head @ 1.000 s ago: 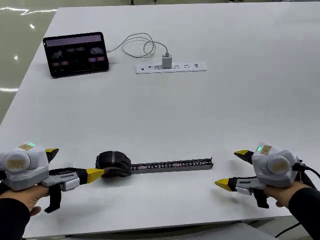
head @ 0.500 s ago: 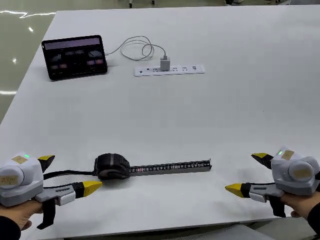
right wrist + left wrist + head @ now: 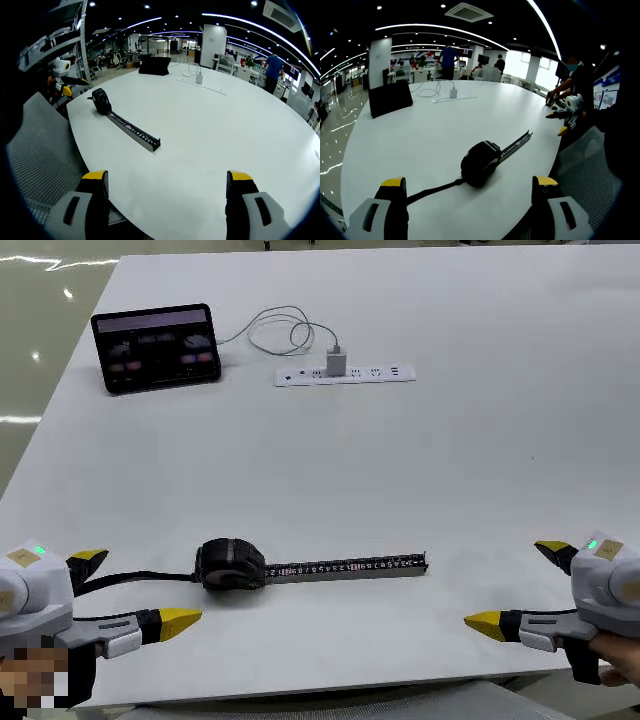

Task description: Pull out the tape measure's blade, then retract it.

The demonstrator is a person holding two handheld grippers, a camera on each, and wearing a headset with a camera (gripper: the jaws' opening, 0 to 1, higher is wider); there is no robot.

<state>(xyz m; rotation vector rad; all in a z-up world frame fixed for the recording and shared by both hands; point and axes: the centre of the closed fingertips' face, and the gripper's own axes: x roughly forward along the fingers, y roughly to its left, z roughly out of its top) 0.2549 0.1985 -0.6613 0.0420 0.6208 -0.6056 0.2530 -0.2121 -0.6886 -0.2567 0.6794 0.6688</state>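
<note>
Jaws spread on both sides, tape measure (image 3: 230, 564) loose near the desk (image 3: 420, 460) edge

Left gripper (image 3: 134, 588) and right gripper (image 3: 518, 584) each hold their yellow-tipped jaws apart, pinching nothing. Both hang by the near edge of the white desk, one at each side of the head view. Between them the tape measure's black case rests on the desk close to that near edge, nearer the left gripper than the right. Its blade (image 3: 345, 566) is drawn out part way and lies flat, running from the case toward the right gripper, with its end well apart from the right jaws. A black strap (image 3: 140, 578) trails from the case's other side toward the left gripper. Just off the near edge, the right gripper view shows a grey mesh chair (image 3: 40, 150). Beyond the tape measure a broad stretch of white desk lies open, up to a dark tablet (image 3: 158, 346) standing at the far left. Beside it lies a white power strip (image 3: 370, 372) with a charger (image 3: 333, 362) plugged in and a looped white cable (image 3: 280, 330)
</note>
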